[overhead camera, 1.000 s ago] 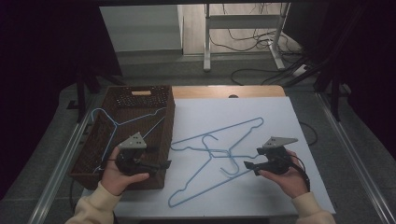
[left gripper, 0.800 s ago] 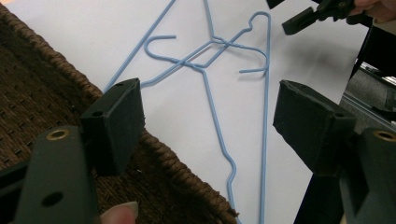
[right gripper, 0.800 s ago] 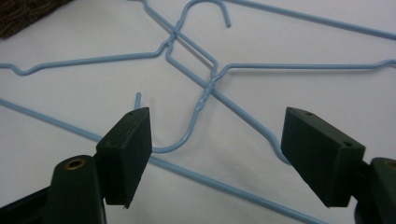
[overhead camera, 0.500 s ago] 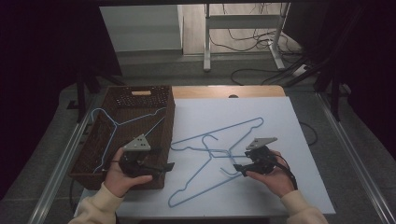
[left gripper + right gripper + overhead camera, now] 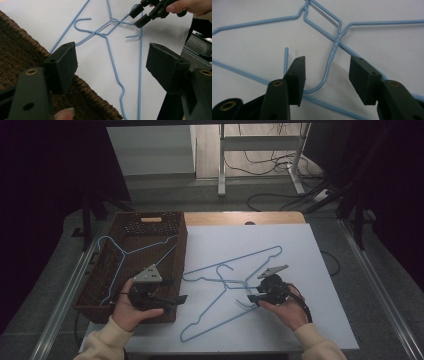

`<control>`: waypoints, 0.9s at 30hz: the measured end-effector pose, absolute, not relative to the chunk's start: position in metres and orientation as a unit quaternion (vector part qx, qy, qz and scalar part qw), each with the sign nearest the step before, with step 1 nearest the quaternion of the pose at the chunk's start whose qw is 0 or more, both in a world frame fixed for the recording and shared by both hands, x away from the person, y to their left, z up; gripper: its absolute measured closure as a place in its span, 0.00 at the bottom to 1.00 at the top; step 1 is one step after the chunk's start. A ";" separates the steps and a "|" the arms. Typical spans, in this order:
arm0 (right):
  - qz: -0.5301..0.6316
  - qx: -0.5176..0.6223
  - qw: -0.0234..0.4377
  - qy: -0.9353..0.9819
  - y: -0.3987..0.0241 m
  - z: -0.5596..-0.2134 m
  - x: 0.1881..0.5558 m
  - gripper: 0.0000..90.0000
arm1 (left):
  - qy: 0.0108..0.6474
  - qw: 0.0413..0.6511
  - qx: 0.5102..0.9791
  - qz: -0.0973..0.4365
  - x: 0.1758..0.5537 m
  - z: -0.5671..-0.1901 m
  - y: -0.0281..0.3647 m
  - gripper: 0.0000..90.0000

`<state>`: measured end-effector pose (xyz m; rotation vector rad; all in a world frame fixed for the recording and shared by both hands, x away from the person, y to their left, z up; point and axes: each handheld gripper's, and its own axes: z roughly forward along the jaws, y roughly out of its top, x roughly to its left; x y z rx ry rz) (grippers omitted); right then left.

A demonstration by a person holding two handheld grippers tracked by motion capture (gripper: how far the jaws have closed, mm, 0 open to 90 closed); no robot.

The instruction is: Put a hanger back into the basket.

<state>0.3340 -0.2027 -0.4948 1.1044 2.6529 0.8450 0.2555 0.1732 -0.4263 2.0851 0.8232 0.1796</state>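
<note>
Closing: the right gripper (image 5: 254, 298) has come in over the last second toward the two crossed blue hangers (image 5: 235, 285) on the white worktop (image 5: 310, 265), and its jaws have just been narrowing.
Between the jaws: in the right gripper view the hook (image 5: 325, 75) of one hanger stands in the gap, its twisted neck (image 5: 336, 47) just beyond; the pads (image 5: 298, 77) are not yet on the wire, so they are apart, not clamped.
Left gripper (image 5: 176, 299): held in place at the near right corner of the wicker basket (image 5: 120, 270), jaws wide apart and empty.
Third hanger (image 5: 117, 252): already lying in the basket.
Meaning: a grasp at the hook looks moments away; likely this hanger goes to the basket next.
Risk: the hangers cross, so lifting one may drag the other.
</note>
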 end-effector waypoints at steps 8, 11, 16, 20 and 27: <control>0.239 0.383 0.066 0.890 -0.189 -0.504 0.340 0.74 | 0.326 0.430 0.839 0.072 0.255 -0.428 0.170 0.28; 0.233 0.391 0.066 0.888 -0.187 -0.503 0.342 0.81 | 0.324 0.429 0.840 0.073 0.254 -0.428 0.168 0.28; 0.227 0.413 0.062 0.880 -0.187 -0.503 0.345 0.90 | 0.322 0.428 0.842 0.073 0.253 -0.429 0.165 0.28; 0.225 0.430 0.056 0.872 -0.188 -0.501 0.348 0.93 | 0.320 0.426 0.843 0.073 0.254 -0.430 0.164 0.28; 0.250 0.448 0.049 0.857 -0.196 -0.489 0.352 0.96 | 0.316 0.422 0.847 0.076 0.254 -0.432 0.160 0.28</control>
